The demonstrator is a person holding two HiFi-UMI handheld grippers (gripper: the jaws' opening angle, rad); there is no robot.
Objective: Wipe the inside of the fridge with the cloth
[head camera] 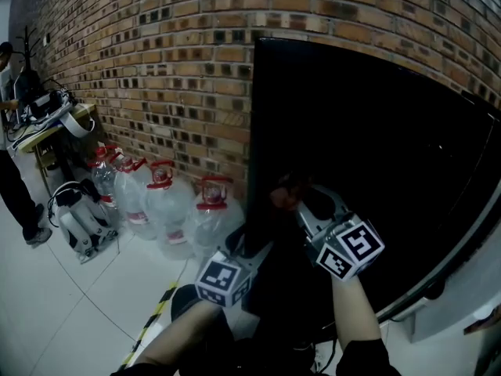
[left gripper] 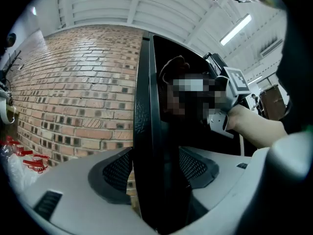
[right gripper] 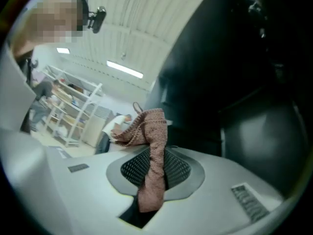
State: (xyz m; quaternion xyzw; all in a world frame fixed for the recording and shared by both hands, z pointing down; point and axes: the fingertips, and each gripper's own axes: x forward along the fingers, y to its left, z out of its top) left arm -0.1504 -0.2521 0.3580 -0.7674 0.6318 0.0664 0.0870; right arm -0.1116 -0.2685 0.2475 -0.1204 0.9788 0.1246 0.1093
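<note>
Your left claw (left gripper: 157, 173) is released and straddles the fridge door (left gripper: 144, 106) edge, pads clear of it. Your right claw (right gripper: 155, 175) is clenched on the cloth (right gripper: 156, 131), near the door. Judgement: interior wiping not begun.

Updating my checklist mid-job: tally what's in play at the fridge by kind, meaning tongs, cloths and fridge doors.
tongs: 2 (left tongs, right tongs)
cloth: 1
fridge door: 1
Total: 4
</note>
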